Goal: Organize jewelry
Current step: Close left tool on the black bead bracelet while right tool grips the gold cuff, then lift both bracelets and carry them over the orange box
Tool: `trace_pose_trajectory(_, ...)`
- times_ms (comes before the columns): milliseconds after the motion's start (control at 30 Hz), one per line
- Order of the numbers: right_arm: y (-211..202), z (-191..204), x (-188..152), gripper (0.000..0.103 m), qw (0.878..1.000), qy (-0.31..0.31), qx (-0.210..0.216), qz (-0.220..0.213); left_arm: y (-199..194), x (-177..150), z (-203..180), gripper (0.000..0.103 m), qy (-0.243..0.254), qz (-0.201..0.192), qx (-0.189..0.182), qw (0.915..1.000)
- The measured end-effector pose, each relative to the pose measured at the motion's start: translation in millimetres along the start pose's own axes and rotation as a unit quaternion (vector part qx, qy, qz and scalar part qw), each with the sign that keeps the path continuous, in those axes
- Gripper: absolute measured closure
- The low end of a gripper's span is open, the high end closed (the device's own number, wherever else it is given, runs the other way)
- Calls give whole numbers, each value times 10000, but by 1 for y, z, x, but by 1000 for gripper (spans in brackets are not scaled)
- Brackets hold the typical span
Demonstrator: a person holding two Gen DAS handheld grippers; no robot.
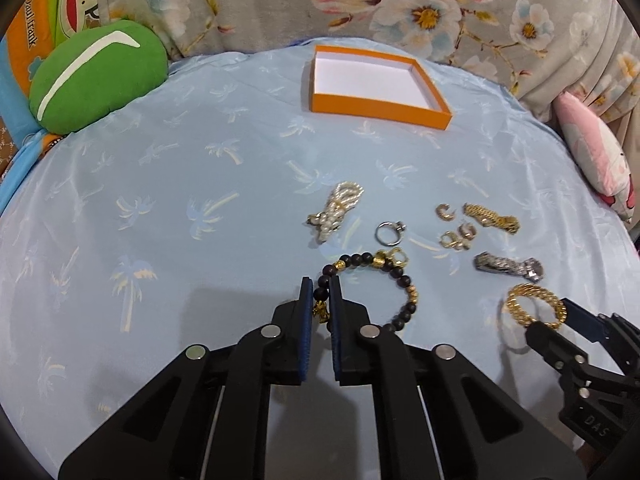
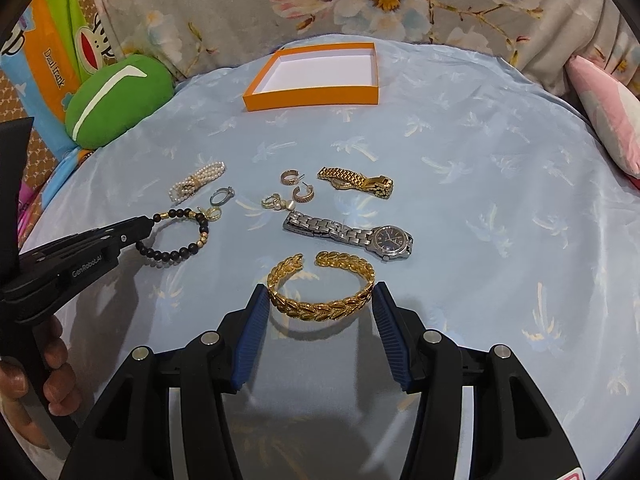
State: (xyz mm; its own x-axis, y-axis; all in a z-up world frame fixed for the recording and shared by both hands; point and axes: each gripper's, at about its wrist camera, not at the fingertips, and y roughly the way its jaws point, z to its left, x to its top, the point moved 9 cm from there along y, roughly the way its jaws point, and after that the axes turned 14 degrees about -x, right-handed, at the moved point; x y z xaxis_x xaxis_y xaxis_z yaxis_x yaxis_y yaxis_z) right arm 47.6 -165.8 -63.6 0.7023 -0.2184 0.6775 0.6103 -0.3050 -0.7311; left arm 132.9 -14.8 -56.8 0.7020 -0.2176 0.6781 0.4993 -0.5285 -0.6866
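Observation:
My left gripper (image 1: 323, 288) is shut on the black bead bracelet (image 1: 404, 278), which lies on the blue cloth; it also shows in the right wrist view (image 2: 182, 250). My right gripper (image 2: 320, 300) is open, its fingers on either side of the gold leaf cuff bangle (image 2: 320, 304), apart from it; the bangle also shows in the left wrist view (image 1: 534, 304). An empty orange box (image 1: 320, 102) with a white inside stands at the far side, also in the right wrist view (image 2: 312, 100).
On the cloth lie a pearl bracelet (image 2: 196, 182), a silver ring (image 2: 222, 196), gold hoop earrings (image 2: 296, 186), a gold watch (image 2: 356, 182) and a silver watch (image 2: 352, 236). A green cushion (image 1: 96, 80) sits far left, a pink pillow (image 1: 596, 152) far right.

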Motion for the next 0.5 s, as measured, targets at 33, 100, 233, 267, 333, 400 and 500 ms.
trace_pose_trajectory(33,-2,0,2,52,10000,3,13,-19,-4,2,-4,96,9,-38,-51,10000)
trace_pose_trajectory(100,-6,-1,6,52,10000,11,24,-68,-12,7,-14,96,65,-115,-143,9998)
trace_pose_trajectory(233,-13,-3,17,53,9998,17,41,-181,-25,22,-31,96,168,-236,-285,9992)
trace_pose_trajectory(267,-14,-4,19,54,9998,20,51,-201,-28,26,-34,96,195,-270,-296,9990)
trace_pose_trajectory(333,-15,-4,24,54,9997,43,115,-214,-32,35,-40,96,261,-354,-329,9985)
trace_pose_trajectory(400,-14,-4,28,69,9996,49,187,-217,-35,43,-44,96,319,-425,-339,9980)
trace_pose_trajectory(500,-6,-5,29,101,9997,71,213,-48,-35,52,-47,96,359,-471,-352,9976)
